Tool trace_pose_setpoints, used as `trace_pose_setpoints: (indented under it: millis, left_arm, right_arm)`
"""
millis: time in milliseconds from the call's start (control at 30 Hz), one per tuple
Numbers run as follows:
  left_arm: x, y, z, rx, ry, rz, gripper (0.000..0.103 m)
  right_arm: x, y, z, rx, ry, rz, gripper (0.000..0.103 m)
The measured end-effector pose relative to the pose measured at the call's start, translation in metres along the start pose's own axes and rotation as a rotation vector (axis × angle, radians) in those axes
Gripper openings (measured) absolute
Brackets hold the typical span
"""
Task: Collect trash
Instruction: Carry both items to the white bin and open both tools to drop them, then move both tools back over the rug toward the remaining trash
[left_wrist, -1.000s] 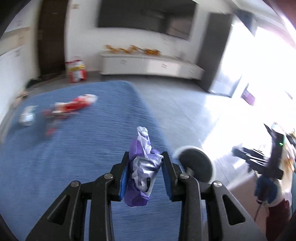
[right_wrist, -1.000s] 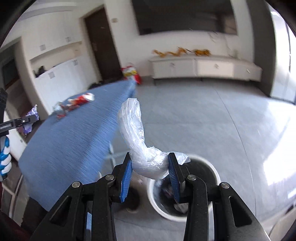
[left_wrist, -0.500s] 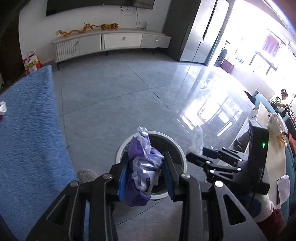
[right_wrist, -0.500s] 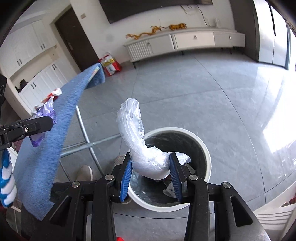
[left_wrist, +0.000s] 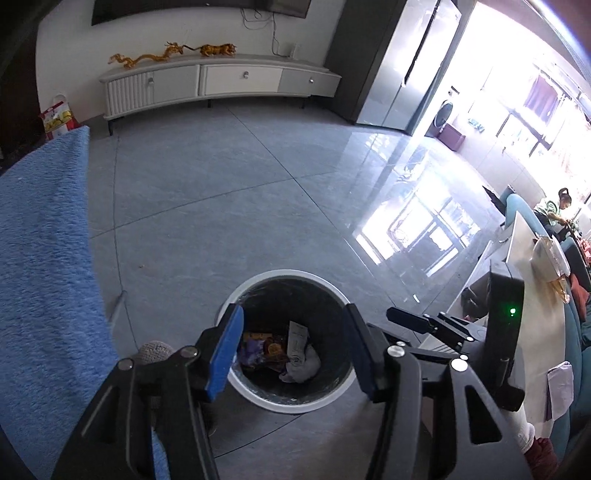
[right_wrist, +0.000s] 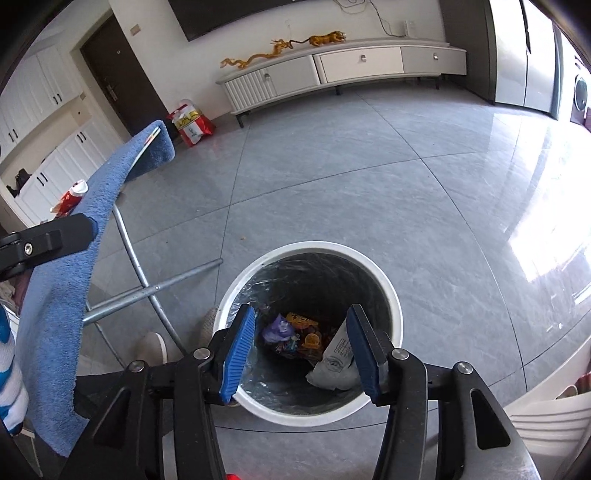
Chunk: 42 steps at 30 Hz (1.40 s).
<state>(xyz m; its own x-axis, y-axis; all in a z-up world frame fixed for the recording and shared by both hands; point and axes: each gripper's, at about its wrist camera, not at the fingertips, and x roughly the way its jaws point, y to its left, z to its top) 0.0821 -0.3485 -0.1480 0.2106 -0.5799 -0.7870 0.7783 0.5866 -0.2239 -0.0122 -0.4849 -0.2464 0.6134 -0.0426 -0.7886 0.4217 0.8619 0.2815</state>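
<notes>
Left gripper (left_wrist: 293, 349) and right gripper (right_wrist: 301, 349): both point down over the white-rimmed bin (right_wrist: 388, 284) on the floor; jaws are opening, nothing between them. Trash (right_wrist: 295, 336) lies inside the bin. Blue-covered worktop (left_wrist: 40, 266) stands beside.

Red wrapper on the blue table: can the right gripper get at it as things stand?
Probably not directly. The right gripper, jaws opening and empty, points into the trash bin; the red wrapper lies far left on the blue table, past the left gripper.

Both wrist views steeply down (near), sharing bin (left_wrist: 345, 301) (right_wrist: 393, 291).
</notes>
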Motion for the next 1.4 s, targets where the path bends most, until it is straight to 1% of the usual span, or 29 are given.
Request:
trace_pose_setpoints:
  millis: [167,300,333,367,467,500,600,667,767,800,867,967,1167,1400]
  left_arm:
    - [-0.037,0.014,-0.012,-0.022,-0.052,0.084,0.053]
    - [-0.074,0.033,-0.030,-0.027,-0.093,0.181,0.054]
    - [-0.086,0.039,-0.038,-0.032,-0.106,0.222,0.054]
    - [-0.095,0.048,-0.043,-0.038,-0.110,0.246,0.054]
    - [-0.127,0.068,-0.061,-0.061,-0.145,0.359,0.054]
    - [-0.135,0.075,-0.065,-0.067,-0.157,0.386,0.054]
    - [-0.168,0.099,-0.083,-0.114,-0.196,0.476,0.054]
    - [-0.184,0.114,-0.091,-0.151,-0.217,0.500,0.054]
    - [-0.211,0.138,-0.105,-0.217,-0.245,0.543,0.054]
    - [-0.218,0.145,-0.109,-0.235,-0.253,0.559,0.056]
    - [-0.227,0.155,-0.113,-0.255,-0.264,0.583,0.061]
    - [-0.242,0.167,-0.123,-0.275,-0.286,0.608,0.062]
    - [-0.260,0.189,-0.136,-0.313,-0.307,0.633,0.062]
    - [-0.261,0.219,-0.138,-0.353,-0.290,0.653,0.062]
  right_arm:
    - [-0.026,0.013,-0.001,0.003,-0.049,0.029,0.051]
    - [-0.055,0.036,-0.002,-0.020,-0.103,0.066,0.051]
    - [-0.062,0.044,-0.001,-0.033,-0.114,0.073,0.051]
    - [-0.066,0.050,-0.001,-0.044,-0.122,0.079,0.052]
    - [-0.086,0.082,0.002,-0.104,-0.157,0.112,0.053]
    - [-0.090,0.093,0.003,-0.123,-0.166,0.124,0.054]
    - [-0.102,0.126,0.005,-0.180,-0.187,0.160,0.056]
    - [-0.105,0.144,0.007,-0.214,-0.193,0.179,0.057]
    - [-0.107,0.182,0.008,-0.284,-0.193,0.223,0.058]
    - [-0.107,0.192,0.009,-0.303,-0.192,0.232,0.058]
    - [-0.105,0.215,0.009,-0.352,-0.185,0.252,0.059]
    - [-0.101,0.241,0.009,-0.401,-0.173,0.278,0.059]
    - [-0.095,0.277,0.009,-0.478,-0.149,0.296,0.060]
    - [-0.072,0.302,0.016,-0.501,-0.115,0.298,0.060]
